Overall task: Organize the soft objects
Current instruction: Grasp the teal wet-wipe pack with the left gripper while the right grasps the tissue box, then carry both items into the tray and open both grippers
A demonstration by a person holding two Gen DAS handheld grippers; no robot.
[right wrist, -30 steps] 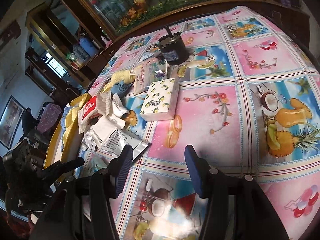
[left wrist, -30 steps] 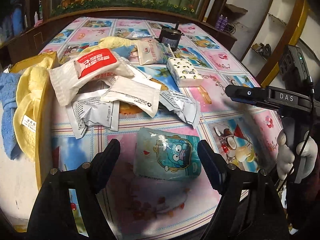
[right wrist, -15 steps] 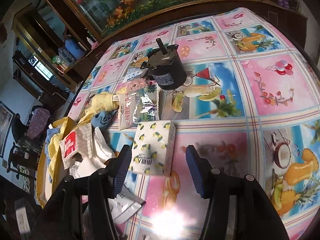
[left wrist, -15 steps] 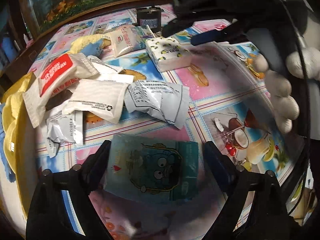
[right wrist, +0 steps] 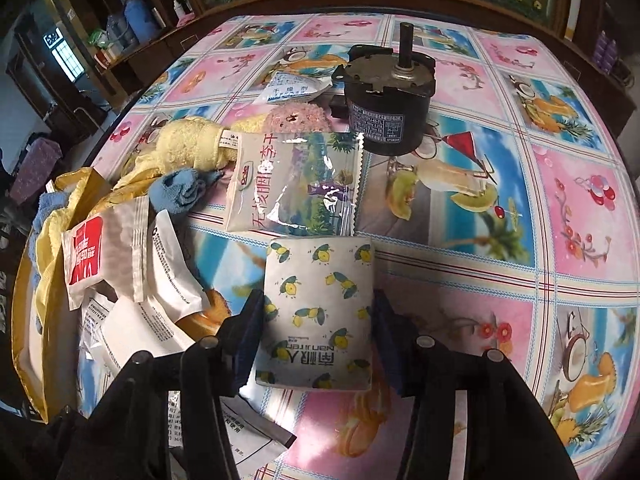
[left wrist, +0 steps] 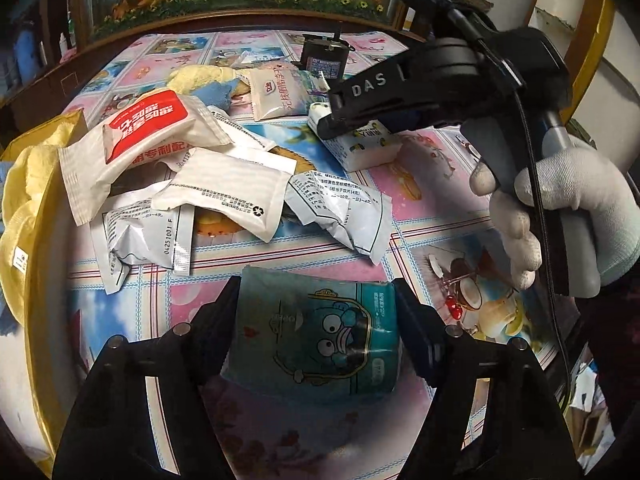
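The left tool [left wrist: 316,322] straddles the teal tissue pack [left wrist: 316,332], which lies flat on the desk [left wrist: 432,184] right between its fingers. The jaws are closing and both pads look to be touching the pack's short sides, so I judge it a grasp just forming, not yet firm. The right tool [right wrist: 318,334] does the same with the lemon-print tissue pack [right wrist: 320,312]: the pack sits between its blue pads, the jaws are closing, and the pads meet its edges.

To do this step well, each tool should finish squeezing before it lifts. Both packs are soft and will give under the pads, so a gentle clamp near the middle of the sides is likely better than a pinch at a corner, which could let the pack fold and slip.

Ahead of the left tool lies a loose heap of white sachets [left wrist: 224,192], just beyond the teal pack's far edge; a straight lift should avoid dragging them. Ahead of the right tool a clear snack bag [right wrist: 296,184] touches the lemon pack's far edge, and a heavy black motor [right wrist: 386,100] stands farther on. Lifting up rather than pushing forward keeps both undisturbed.
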